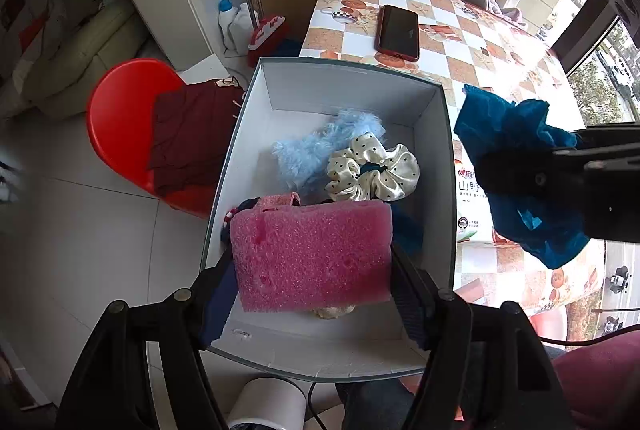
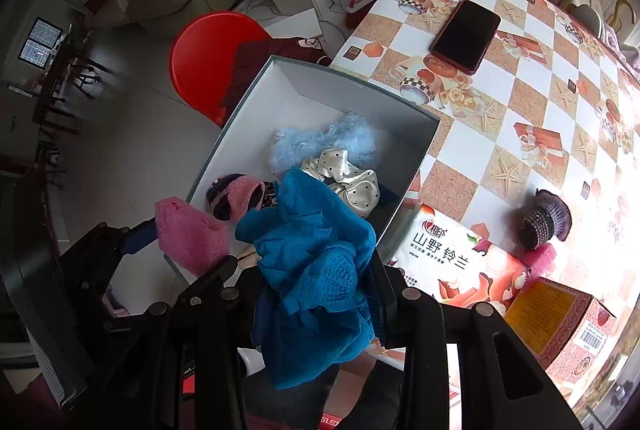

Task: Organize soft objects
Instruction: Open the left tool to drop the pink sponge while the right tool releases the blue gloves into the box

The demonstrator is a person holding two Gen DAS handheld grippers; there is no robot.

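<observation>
Soft objects: you have two in hand, both poised above the white box (image 1: 434, 134), so each should drop straight in.
Tabletop (image 1: 468, 42): checked oilcloth; the box overhangs its edge, above the tiled floor, leaving little support on that side.
Box contents: a fluffy blue scrunchie (image 1: 316, 150) and a dotted satin scrunchie (image 1: 374, 170) fill the middle.
Pink sponge (image 1: 312, 254): your left gripper (image 1: 312, 294) fingers are spread wide, pressing its two ends.
Blue cloth (image 2: 312, 270): your right gripper (image 2: 308, 282) fingers are narrowed onto the bunched fabric, which hangs over the box rim.
Room: red stool (image 1: 120, 118), phone (image 1: 398, 32), tissue pack (image 2: 452, 262).
</observation>
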